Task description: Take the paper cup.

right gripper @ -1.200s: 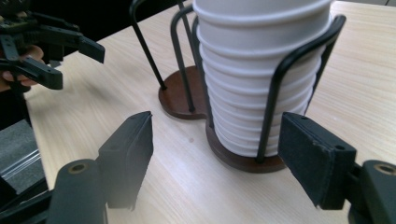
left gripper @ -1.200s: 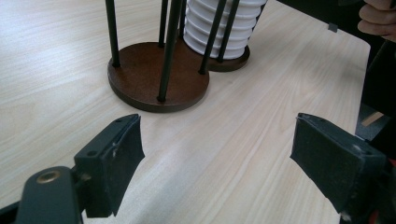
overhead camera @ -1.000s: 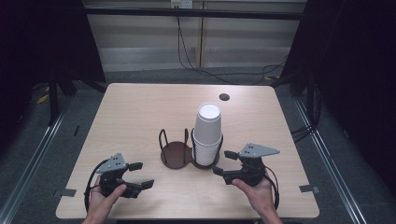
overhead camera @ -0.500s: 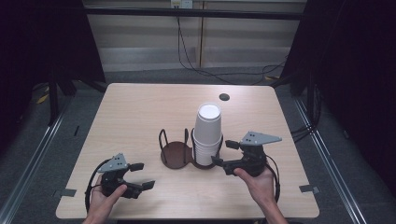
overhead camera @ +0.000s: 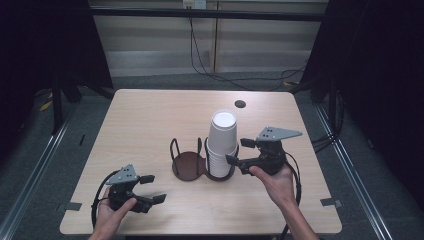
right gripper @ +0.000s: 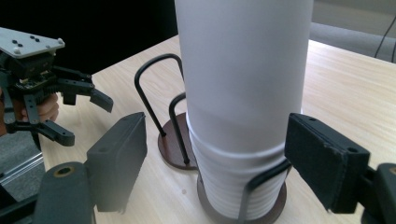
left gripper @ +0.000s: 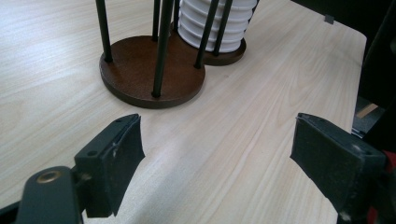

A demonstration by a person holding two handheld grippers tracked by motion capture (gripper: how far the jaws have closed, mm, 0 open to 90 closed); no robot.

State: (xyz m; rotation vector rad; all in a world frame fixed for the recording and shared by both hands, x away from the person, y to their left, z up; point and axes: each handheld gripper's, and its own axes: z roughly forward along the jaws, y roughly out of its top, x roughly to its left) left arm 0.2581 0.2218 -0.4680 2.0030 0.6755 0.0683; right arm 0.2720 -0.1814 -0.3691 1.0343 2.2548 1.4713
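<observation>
The stack of white paper cups (overhead camera: 222,145) stands upright in the right ring of the brown wire holder (overhead camera: 189,165) mid-counter (overhead camera: 150,115), the right gripper (overhead camera: 239,151) beside it and the left gripper (overhead camera: 152,189) well apart, both jaws spread and empty.

One cup stack (overhead camera: 222,142), one two-ring holder (overhead camera: 189,165)

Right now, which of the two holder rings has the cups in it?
The ring on the right gripper's side: the white cup stack stands inside it. The other ring, toward the left gripper, is empty.
</observation>
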